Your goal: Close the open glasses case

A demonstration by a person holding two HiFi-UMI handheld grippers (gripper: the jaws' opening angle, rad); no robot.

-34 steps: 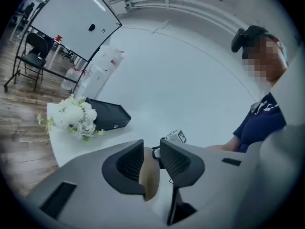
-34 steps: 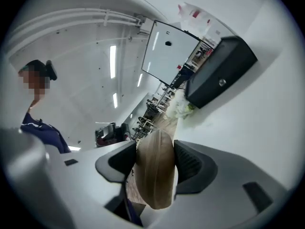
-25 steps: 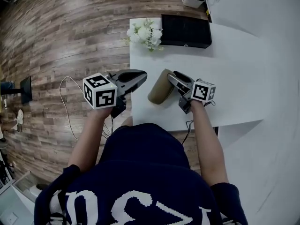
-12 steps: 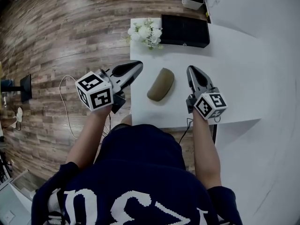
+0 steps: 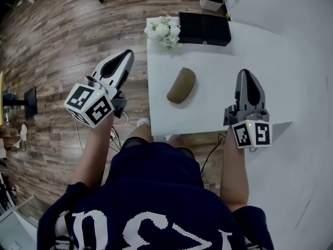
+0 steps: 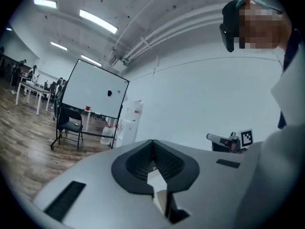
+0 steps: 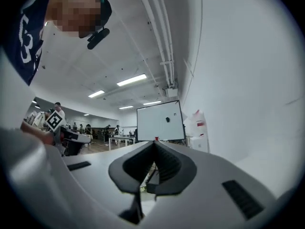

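1. The glasses case lies with its lid down on the white surface, a brown rounded shell that touches nothing else.
2. My left gripper is well to the left of the case, past the surface's edge and above the wooden floor. In the left gripper view its jaws are pressed together with nothing between them.
3. My right gripper is well to the right of the case, over the surface near its front edge. Its jaws have just been closing. In the right gripper view they meet with nothing between them.
4. Neither gripper touches the case, which sits between the two.
5. Beyond the case, at the far edge of the surface, stands a bunch of white flowers. A flat black box is just to its right.
6. Both grippers point away from me. A whiteboard on a stand shows ahead of each.
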